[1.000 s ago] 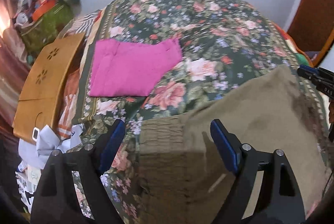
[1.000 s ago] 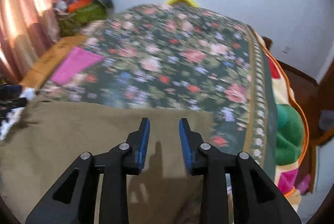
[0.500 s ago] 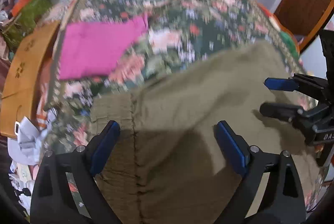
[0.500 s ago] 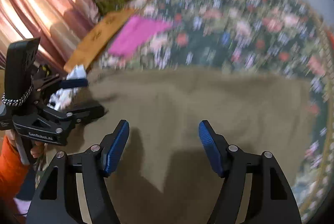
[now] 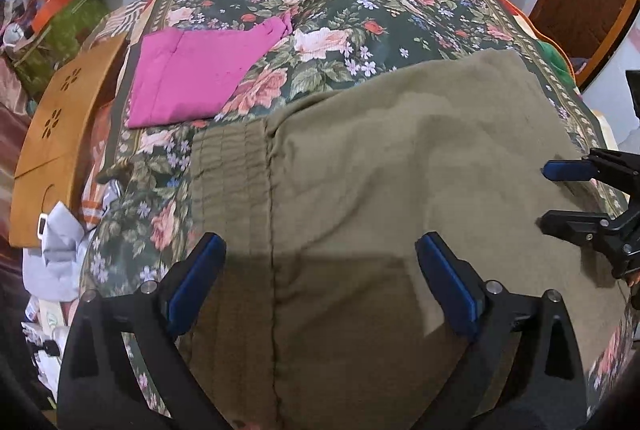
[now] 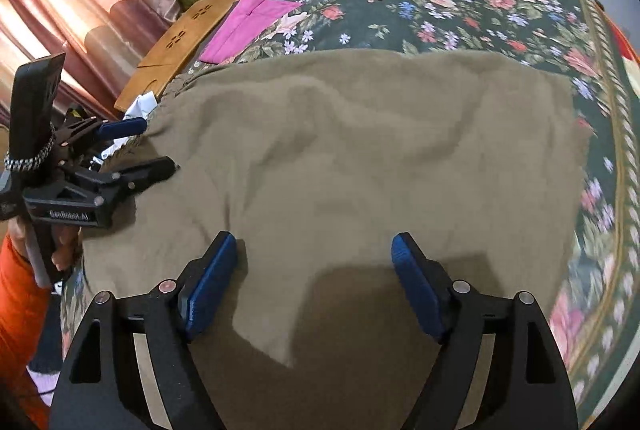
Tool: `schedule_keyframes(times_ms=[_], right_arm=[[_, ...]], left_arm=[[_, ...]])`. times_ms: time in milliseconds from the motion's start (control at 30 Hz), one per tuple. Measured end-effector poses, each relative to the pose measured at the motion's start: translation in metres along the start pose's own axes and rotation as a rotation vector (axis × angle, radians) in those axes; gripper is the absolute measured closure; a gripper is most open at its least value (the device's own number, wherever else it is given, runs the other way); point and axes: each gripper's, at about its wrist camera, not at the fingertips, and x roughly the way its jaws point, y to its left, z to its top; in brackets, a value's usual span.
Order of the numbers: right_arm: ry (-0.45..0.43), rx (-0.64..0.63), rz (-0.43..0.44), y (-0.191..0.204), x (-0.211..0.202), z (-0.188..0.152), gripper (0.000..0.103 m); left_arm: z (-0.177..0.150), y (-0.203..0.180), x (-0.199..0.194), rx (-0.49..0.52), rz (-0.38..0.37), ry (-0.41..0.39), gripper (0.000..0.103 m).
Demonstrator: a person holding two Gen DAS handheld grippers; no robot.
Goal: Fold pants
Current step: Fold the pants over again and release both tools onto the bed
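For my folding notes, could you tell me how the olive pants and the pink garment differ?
The olive pants lie nearest, under both sets of open jaws; the pink garment lies farther off, beside the wooden board. The olive pants look larger and rumpled; the pink garment is a smaller, flat folded rectangle. Both rest on the floral bedspread.

Left tool (image 5: 320, 278): jaws spread wide, blue pads (image 5: 196, 282) far apart, nothing between them, pointing forward and tilted down. Right tool (image 6: 314, 278): same, jaws wide apart, blue pads (image 6: 210, 286) clear of each other, angled down. In the right wrist view the left tool (image 6: 140, 145) shows at left edge, held by a hand (image 6: 60, 242) gripping its handle, orange sleeve below. In the left wrist view the right tool (image 5: 560, 195) shows at right edge, fingers parted, one above the other.
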Motion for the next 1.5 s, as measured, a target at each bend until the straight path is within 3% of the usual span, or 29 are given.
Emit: schedule_keyframes(times_ms=[500,867,1100,1267,1367,1500], right_arm=[[-0.119,0.071,-0.069,0.004,-0.049,-0.071,0.023],[-0.157,0.135,-0.097,0.000,-0.069,-0.099,0.022],[-0.272,0.059,-0.124,0.024,-0.093,-0.083,0.022],[-0.342,0.021,-0.159,0.041,-0.091,-0.070,0.022],[-0.334,-0.005,-0.181,0.047,-0.075,-0.070,0.022],[-0.250,-0.030,-0.193,0.049,-0.050,-0.074,0.022]], left_arm=[[-0.051,-0.004,-0.041,-0.011,0.076,-0.057,0.004],[-0.070,0.011,-0.059,-0.161,0.068,-0.068,0.004],[-0.079,0.032,-0.086,-0.299,-0.019,-0.105,0.004],[-0.086,0.026,-0.097,-0.306,-0.085,-0.120,0.004],[-0.093,0.016,-0.092,-0.298,-0.143,-0.088,0.004],[-0.099,0.006,-0.081,-0.305,-0.207,-0.029,0.004]])
